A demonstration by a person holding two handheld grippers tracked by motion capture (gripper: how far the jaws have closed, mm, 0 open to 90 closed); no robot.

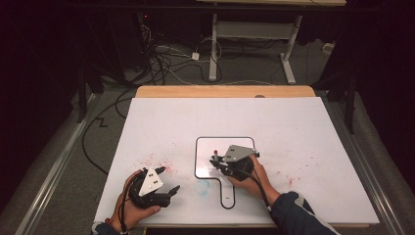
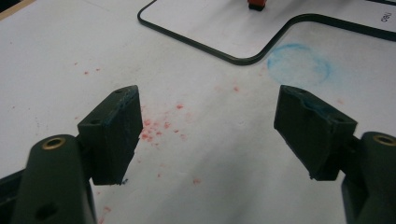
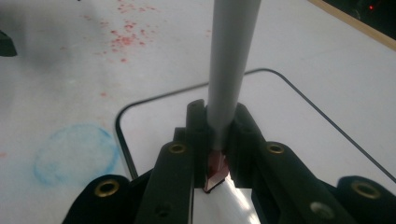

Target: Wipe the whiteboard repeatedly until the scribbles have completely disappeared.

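You're clamping the grey marker (image 3: 232, 60) in the right gripper (image 3: 217, 140), red tip down over the small whiteboard (image 1: 208, 147), long axis upright. Left gripper (image 2: 208, 133) is idling wide open w/ nothing, farther off.

Grey marker (image 3: 231, 70) with red tip; white board (image 1: 235, 147) edged in black; white bench (image 1: 303, 127) flecked red, ringed with a blue smudge (image 3: 74, 154).

Right gripper (image 1: 216, 162) over small black-rimmed whiteboard (image 1: 205, 152); left gripper (image 1: 169, 185) open above red-speckled white tabletop (image 1: 293, 127).
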